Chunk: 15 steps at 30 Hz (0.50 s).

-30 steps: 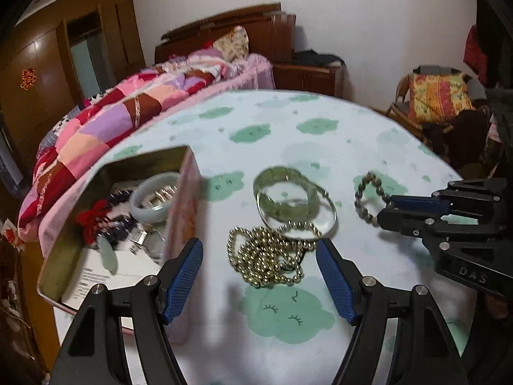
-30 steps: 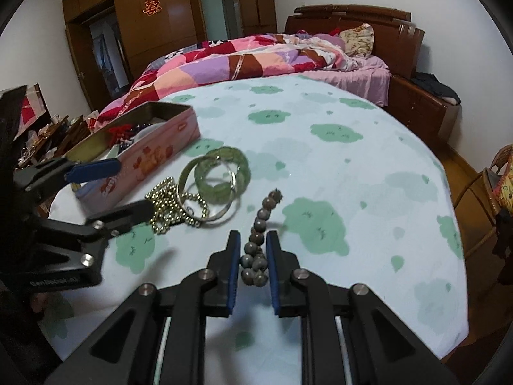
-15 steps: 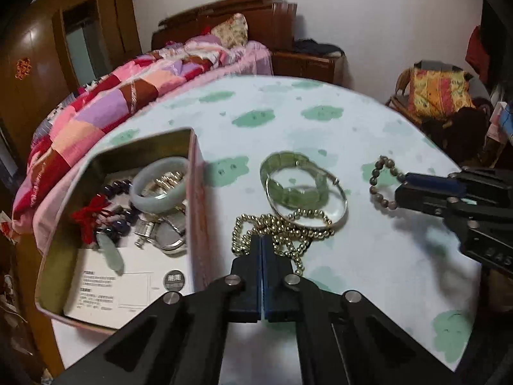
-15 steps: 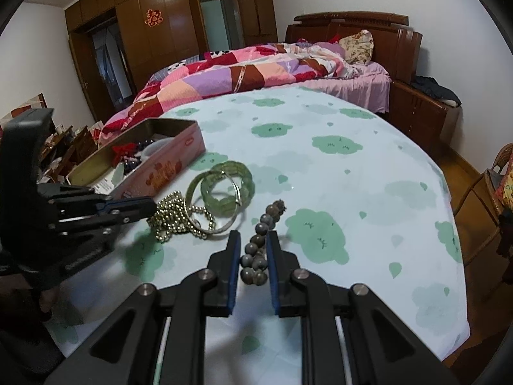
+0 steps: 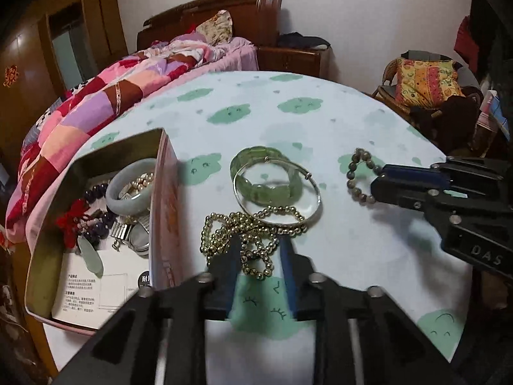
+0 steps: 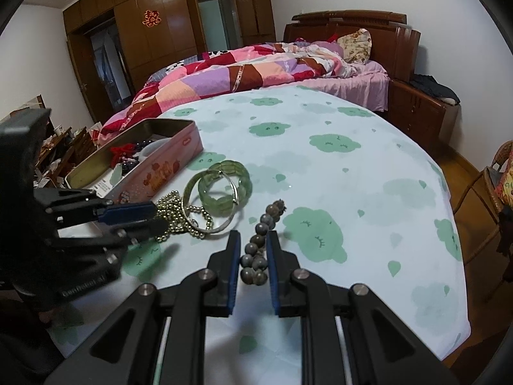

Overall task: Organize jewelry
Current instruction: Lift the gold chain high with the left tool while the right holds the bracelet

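A gold bead necklace (image 5: 231, 227) (image 6: 170, 205) lies heaped on the tablecloth beside a green stone bracelet (image 5: 275, 192) (image 6: 218, 200) and a silver bangle (image 5: 315, 192) (image 6: 186, 195). My left gripper (image 5: 259, 239) (image 6: 160, 216) is opening, its jaws partly apart with the near loops of the necklace between them. My right gripper (image 6: 253, 235) (image 5: 378, 179) is shut on a dark bead bracelet (image 6: 266, 219) (image 5: 351, 173), which rests on the cloth at the right.
An open pink tin (image 5: 163, 199) (image 6: 160, 173) at the left holds a pale jade bangle (image 5: 128, 183), purple beads, a red knot and a card. The round table's cloud-print cloth (image 5: 243, 112) stretches beyond. A bed (image 6: 256, 67) lies behind and a cushioned chair (image 5: 423, 80) stands at the right.
The left gripper's jaws went from wide apart to fully shut over the necklace, and now stand partly apart around its near loops. The right gripper kept still, with the dark bracelet in it.
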{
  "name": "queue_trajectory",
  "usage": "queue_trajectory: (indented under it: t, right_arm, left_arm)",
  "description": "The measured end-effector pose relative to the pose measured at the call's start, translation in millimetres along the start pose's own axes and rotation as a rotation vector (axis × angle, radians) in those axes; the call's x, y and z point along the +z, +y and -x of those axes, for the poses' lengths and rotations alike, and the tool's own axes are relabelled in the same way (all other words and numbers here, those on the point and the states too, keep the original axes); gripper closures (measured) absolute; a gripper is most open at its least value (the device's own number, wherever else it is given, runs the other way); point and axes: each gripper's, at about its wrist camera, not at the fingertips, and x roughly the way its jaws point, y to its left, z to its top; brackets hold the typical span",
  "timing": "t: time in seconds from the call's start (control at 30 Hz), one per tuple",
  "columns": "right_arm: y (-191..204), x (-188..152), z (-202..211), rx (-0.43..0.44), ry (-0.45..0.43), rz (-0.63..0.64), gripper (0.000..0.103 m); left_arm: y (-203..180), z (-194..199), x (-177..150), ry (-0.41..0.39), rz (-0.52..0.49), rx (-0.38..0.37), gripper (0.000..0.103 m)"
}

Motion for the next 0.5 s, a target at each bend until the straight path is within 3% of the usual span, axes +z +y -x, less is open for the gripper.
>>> queue_trajectory:
  t: [0.1,0.43,0.5]
  right_arm:
    - [0,0,0,0.001,0.001,0.000,0.084]
    - [1,-2,-1,0.000,0.001,0.005,0.084]
    - [1,-2,-2,0.001,0.001,0.005,0.084]
  left_arm:
    - [5,0,0,-0.003,0.026,-0.008,0.059]
    - [-12,-1,0,-0.027,-0.076,0.029,0.059]
    - [-14,-6,0,-0.003,-0.085,0.024,0.059]
